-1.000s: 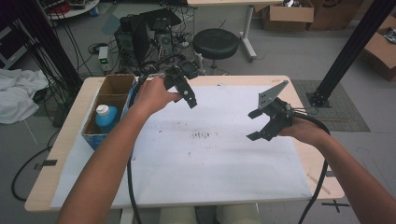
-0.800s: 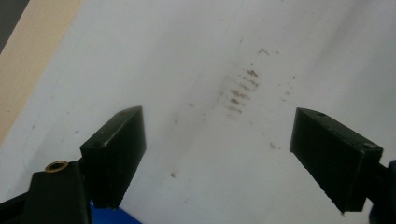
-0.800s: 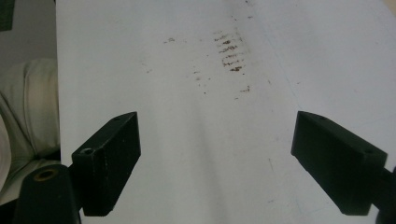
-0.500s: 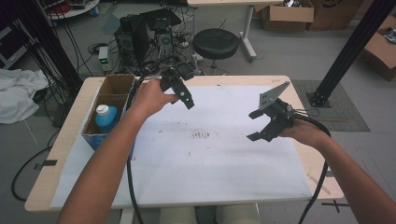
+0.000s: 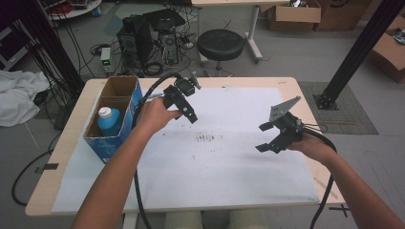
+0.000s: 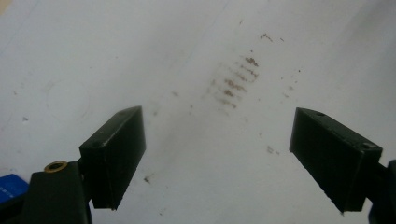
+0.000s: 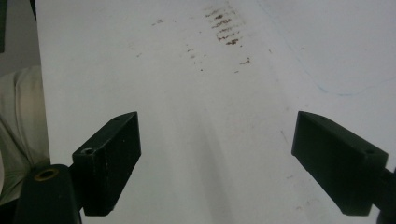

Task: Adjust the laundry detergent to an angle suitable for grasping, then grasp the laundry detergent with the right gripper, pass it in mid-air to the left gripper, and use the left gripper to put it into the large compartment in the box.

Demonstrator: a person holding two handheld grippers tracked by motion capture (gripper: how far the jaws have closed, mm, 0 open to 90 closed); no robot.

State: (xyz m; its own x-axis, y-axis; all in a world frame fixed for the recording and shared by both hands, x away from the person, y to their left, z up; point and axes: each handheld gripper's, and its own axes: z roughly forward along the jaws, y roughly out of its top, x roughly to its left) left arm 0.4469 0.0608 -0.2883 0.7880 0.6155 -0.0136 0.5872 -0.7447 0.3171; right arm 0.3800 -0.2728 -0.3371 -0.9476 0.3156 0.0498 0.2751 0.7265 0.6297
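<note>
While both forearms enter from the near edge of the surface [image 5: 57, 191], each hand carries one hand-held gripper above the white paper sheet [image 5: 215, 167] that covers most of it. The right hand-held gripper [image 5: 267, 137] is held over the right part of the sheet, nearer the person; its jaws are spread wide with nothing between them, as the right gripper view confirms [image 7: 215, 158]. A patch of brown smudge marks [image 5: 206, 138] lies on the sheet between the two tools, touched by neither. The left hand-held gripper [image 5: 188, 113] is held farther back, left of centre, pointing down toward the sheet; the left gripper view [image 6: 217, 154] shows its jaws likewise spread and empty, with the smudge marks ahead of them. At the far left, a cardboard box [image 5: 119, 88] stands on the surface and contains a blue bottle [image 5: 109, 121] with a white cap, just beside the left forearm.
</note>
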